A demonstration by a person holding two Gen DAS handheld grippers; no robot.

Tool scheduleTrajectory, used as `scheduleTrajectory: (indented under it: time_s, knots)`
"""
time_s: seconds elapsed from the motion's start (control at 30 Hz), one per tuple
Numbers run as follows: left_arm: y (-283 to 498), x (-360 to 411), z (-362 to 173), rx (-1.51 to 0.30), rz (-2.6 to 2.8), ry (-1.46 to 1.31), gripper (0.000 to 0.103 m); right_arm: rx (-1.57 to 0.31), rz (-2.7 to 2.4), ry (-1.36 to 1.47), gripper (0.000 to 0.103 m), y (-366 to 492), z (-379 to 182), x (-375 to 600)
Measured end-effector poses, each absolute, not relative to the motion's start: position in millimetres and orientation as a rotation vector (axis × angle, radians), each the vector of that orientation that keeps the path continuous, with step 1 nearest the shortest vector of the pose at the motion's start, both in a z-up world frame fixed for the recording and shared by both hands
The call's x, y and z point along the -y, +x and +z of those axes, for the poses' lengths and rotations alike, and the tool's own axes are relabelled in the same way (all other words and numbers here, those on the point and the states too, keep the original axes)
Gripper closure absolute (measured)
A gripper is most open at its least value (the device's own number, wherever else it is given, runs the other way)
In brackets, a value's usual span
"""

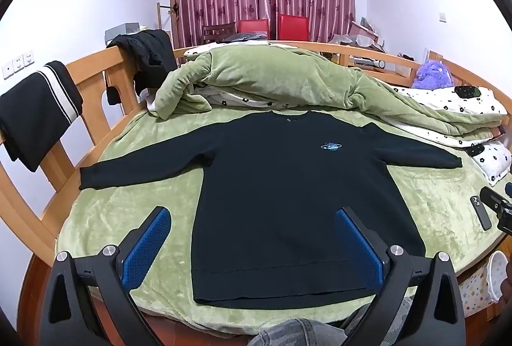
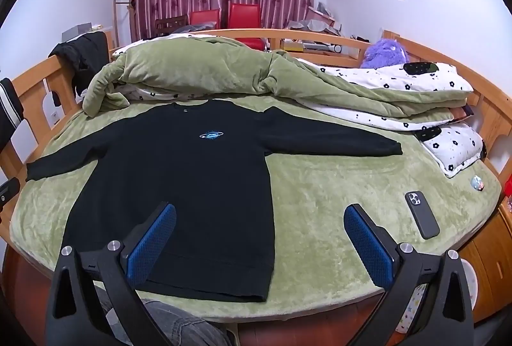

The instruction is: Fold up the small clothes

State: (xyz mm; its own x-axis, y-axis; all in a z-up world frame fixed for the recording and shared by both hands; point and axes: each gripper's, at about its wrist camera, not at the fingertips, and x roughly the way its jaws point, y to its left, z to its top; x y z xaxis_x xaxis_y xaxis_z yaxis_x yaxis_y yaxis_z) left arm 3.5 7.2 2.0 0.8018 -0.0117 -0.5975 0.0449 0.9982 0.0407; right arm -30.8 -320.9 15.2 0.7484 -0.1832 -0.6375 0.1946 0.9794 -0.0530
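Note:
A black long-sleeved sweater [image 1: 281, 192] [image 2: 179, 186] with a small blue chest logo lies flat, front up, on the green bedspread [image 1: 432, 208] [image 2: 320, 211], both sleeves spread sideways and its hem toward me. My left gripper [image 1: 252, 215] hovers open above the sweater's lower left part, nothing between its blue pads. My right gripper [image 2: 260, 211] is open too, held above the sweater's lower right edge and the bare spread beside it. Neither touches the cloth. Part of the right gripper shows at the right edge of the left wrist view.
A bunched green quilt [image 1: 272, 80] [image 2: 208, 71] and flowered bedding [image 2: 400, 83] lie behind the sweater. A dark phone [image 2: 421, 214] [image 1: 480, 212] rests on the spread to the right. Wooden bed rails [image 1: 96, 83] carry dark clothes [image 1: 38, 112]. A purple plush toy [image 2: 385, 53] sits at the back right.

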Motion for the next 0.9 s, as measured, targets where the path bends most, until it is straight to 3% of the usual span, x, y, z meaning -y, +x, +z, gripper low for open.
scheduleTrajectory:
  time_s: [0.9]
  knots:
    - [5.1, -12.5, -2.9, -0.646, -0.031, 0.039, 0.0, -0.689, -0.194, 0.022, 0.0, -29.9, 19.2, 307.9]
